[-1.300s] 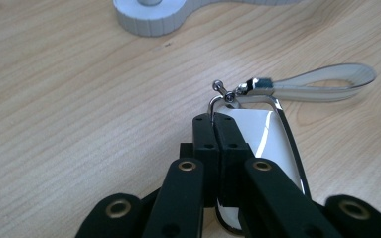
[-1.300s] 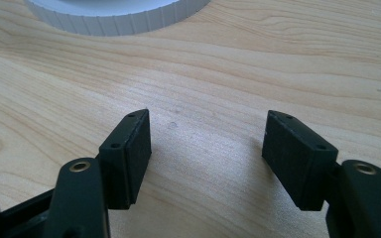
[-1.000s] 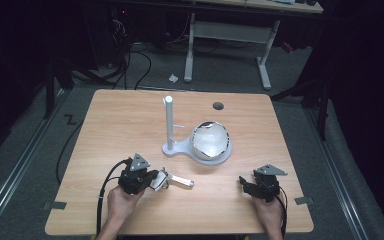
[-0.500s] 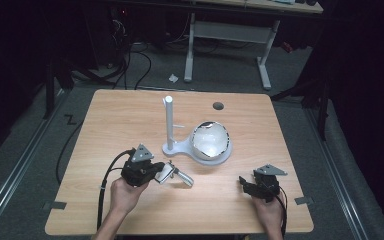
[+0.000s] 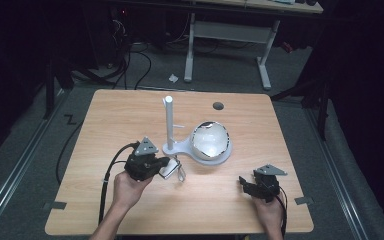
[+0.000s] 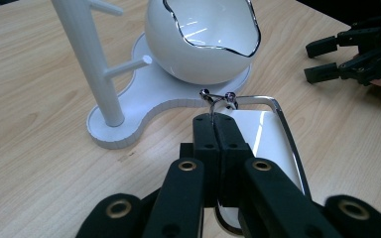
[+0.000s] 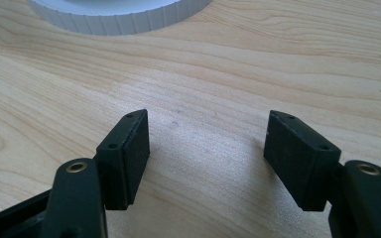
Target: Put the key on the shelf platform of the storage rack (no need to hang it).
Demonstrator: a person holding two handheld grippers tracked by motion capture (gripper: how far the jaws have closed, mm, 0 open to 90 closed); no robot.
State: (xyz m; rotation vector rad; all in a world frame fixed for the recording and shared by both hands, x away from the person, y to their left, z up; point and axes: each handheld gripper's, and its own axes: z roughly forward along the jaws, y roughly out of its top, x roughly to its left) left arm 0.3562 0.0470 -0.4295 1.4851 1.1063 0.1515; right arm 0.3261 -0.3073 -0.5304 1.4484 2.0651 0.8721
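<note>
High view: on the table, a white stand with an upright post sits near the centre, a white bowl on its base at 3 o'clock of the post. The left tool lies at 7 o'clock of the stand, just beside the base edge, with a small white tag and wire loop at its tip. The right tool rests at 5 o'clock of the bowl, well apart, near the front edge. Bare wood lies open between the two tools and along the far edge, save a dark hole at 12 o'clock.

Left gripper view: the left tool has its jaws pressed together, pinching the metal hook of the tag, close to the base rim. The right tool shows at 2 o'clock.

Right gripper view: the right tool has its jaws spread over bare wood; the base rim lies at 11 o'clock.
</note>
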